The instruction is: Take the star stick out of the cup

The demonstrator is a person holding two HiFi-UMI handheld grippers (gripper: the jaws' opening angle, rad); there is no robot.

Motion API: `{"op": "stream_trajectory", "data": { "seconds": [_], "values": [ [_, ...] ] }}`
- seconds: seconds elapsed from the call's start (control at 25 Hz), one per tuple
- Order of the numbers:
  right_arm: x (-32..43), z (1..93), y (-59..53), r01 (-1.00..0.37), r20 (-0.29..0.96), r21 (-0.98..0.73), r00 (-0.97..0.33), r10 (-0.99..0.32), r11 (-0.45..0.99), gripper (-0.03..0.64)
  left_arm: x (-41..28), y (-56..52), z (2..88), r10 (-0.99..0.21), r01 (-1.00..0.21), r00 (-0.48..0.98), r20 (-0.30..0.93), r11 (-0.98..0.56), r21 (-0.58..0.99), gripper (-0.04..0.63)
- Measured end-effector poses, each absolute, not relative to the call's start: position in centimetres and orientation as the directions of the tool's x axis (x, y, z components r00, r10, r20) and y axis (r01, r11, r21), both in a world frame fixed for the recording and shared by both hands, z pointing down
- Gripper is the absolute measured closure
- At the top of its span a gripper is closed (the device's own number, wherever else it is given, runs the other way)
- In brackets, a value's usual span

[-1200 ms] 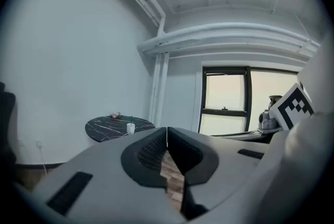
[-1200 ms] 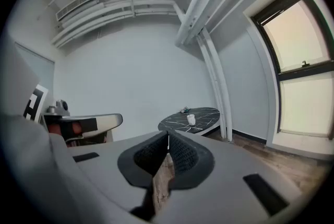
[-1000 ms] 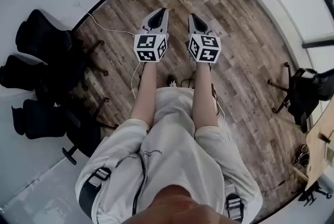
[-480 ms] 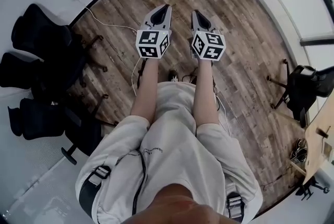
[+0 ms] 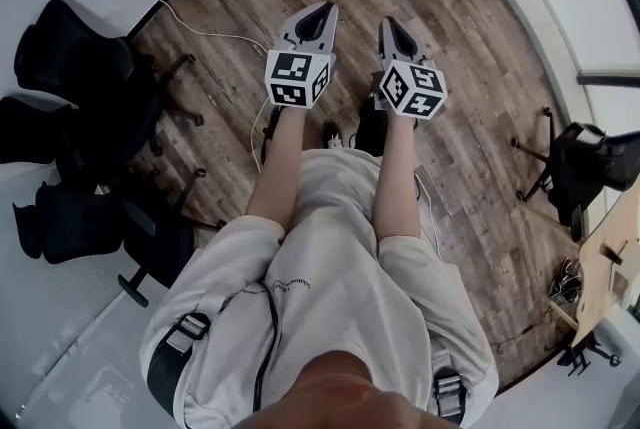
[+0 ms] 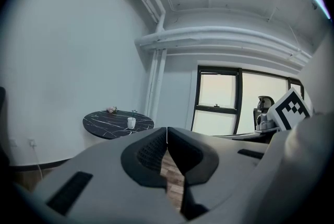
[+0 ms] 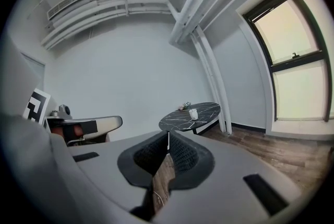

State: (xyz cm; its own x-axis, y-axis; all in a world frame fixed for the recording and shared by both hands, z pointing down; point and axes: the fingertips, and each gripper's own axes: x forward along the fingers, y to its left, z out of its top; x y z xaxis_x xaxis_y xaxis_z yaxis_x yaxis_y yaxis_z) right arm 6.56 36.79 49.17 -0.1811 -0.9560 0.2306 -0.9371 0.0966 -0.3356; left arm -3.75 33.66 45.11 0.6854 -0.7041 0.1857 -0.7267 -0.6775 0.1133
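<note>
Both pairs of jaws are closed tip to tip with nothing between them: your left gripper (image 5: 325, 9) and right gripper (image 5: 386, 22) point forward side by side over the wood-plank floor (image 5: 480, 117), their dark ribbed pads (image 6: 151, 152) meeting at the tips. The cup (image 6: 131, 122), small, white and cylindrical, stands well away from you on a round black table (image 6: 104, 125) veined in white like marble. The stick (image 6: 133, 113) shows only as a thin greenish stem rising about upright from the cup, its long axis vertical and its top too small to make out.
</note>
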Motion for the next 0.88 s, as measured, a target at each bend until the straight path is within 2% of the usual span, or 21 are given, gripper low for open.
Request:
{"op": "stream_trajectory", "data": {
  "seconds": [0.32, 0.64, 0.88],
  "values": [
    [4.1, 51.0, 30.1, -0.928, 0.279, -0.342, -0.253, -0.927, 0.150, 0.577, -4.6, 27.7, 45.0, -0.727, -0.751, 0.659, 0.192, -0.651, 0.110, 0.572],
    [2.9, 50.6, 20.5, -0.956, 0.311, -0.264, -0.212, -0.927, 0.130, 0.577, -3.8, 19.9, 46.5, -0.737, -0.769, 0.630, 0.246, -0.636, 0.065, 0.572],
    [4.6, 49.9, 16.3, -0.961, 0.296, -0.244, -0.202, -0.934, 0.130, 0.577, 0.3, 14.9, 48.0, -0.728, -0.769, 0.624, 0.284, -0.637, 0.058, 0.572]
  ]
}}
